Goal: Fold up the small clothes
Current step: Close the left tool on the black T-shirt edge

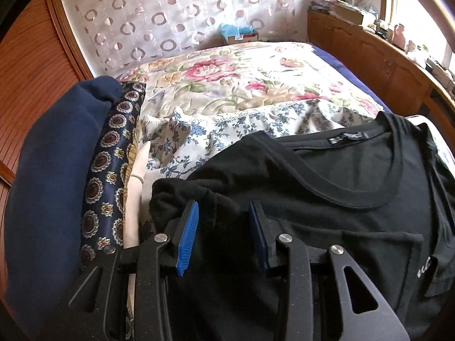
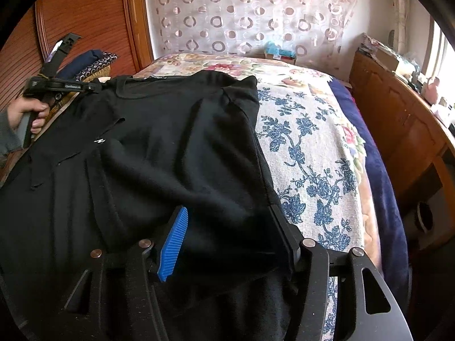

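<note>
Now | black T-shirt (image 2: 159,147) lies spread on floral bed (image 2: 312,142) | left hand-held gripper (image 1: 224,236) spread over its bunched sleeve, no pinch | right hand-held gripper (image 2: 227,236) spread, shirt hem between pads, not pinched

Both tilt downward: the left hand-held gripper (image 1: 223,233) stands partly spread, the right hand-held gripper (image 2: 227,236) spread wider.
</note>
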Demonstrator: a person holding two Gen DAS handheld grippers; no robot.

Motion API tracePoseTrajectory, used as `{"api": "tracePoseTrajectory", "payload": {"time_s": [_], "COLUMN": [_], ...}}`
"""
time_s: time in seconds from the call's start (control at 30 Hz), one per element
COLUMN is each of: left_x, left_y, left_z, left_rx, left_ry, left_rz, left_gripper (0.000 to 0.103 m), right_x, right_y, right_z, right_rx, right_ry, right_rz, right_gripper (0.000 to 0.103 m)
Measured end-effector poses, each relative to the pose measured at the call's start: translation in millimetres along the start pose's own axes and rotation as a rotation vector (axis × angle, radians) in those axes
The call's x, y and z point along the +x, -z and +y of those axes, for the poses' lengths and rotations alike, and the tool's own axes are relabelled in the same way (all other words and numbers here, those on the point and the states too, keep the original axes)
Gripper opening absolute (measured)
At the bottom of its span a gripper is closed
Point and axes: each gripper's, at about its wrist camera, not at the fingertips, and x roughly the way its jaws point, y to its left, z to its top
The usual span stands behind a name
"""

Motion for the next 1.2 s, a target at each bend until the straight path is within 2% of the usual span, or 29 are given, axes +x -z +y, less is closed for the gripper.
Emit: {"api": "tracePoseTrajectory", "payload": {"time_s": [0.13,0.23,0.27,0.33,0.43,0.63,0.83,1.0,1.2], "left_x": [0.7,-1.0,-1.4,-7.1,-30.6,-78.4,-94.2,-106.8,-118.7], "left_y": [0.2,1.5,1.2,0.1,-6.1,-25.8,-25.3,-13.9,4.6], "left_z": [0.0,0.5,0.9,1.2,6.2,31.4,55.5,53.1,49.8], "left_rx": [-0.003,0.002,0.003,0.011,0.020,0.023,-0.002,0.008,0.020], "left_ry": [0.004,0.033,0.033,0.041,0.045,-0.009,0.013,0.055,0.106], "left_rz": [-0.014,-0.016,-0.013,-0.021,-0.077,-0.204,-0.242,-0.268,-0.284], "left_gripper": [0.036,0.016,0.005,0.003,0.002,0.002,0.002,0.002,0.002], "right_x": [-0.2,0.0,0.5,0.5,0.9,0.5,-6.4,-10.1,26.9], "right_y": [-0.1,-0.3,-0.6,-0.5,-0.6,-0.8,-7.0,-38.6,-85.5], "right_z": [-0.8,-1.3,-1.1,-1.0,1.2,1.7,-7.4,-16.7,-23.8], "right_rx": [0.007,0.010,0.011,0.009,0.000,0.002,0.031,0.003,-0.015], "right_ry": [-0.010,-0.014,-0.014,-0.012,-0.002,-0.006,-0.031,-0.040,-0.082], "right_rz": [-0.001,-0.001,-0.001,0.000,0.001,0.001,-0.016,-0.042,-0.007], "right_gripper": [0.060,0.061,0.061,0.061,0.061,0.061,0.061,0.061,0.061]}}
